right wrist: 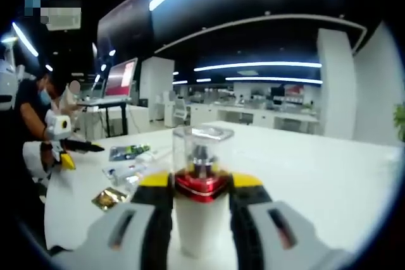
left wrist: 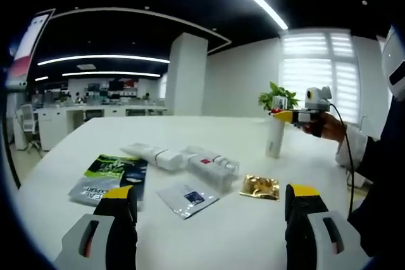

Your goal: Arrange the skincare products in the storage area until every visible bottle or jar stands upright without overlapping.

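Right up close in the right gripper view, the right tool pinched a white bottle with a clear cap and a red collar, its yellow-tipped jaws pressed on both sides of the neck. That bottle stood upright on the white bench. In the left gripper view the same bottle stood far off on the bench, and the right tool gripped it near the top, with a person's hand behind it. The left tool had its jaws spread wide apart and held nothing. Past it lay flat things, near each other in a loose row: a green and black packet with white writing too blurry to read, a small silver sachet with a dark label, a shiny gold sachet, a white tube on its side, and a clear wrapped pack with a red mark. No words on them could be read. In the right gripper view the left tool showed at the left edge, above the gold sachet and the packet.
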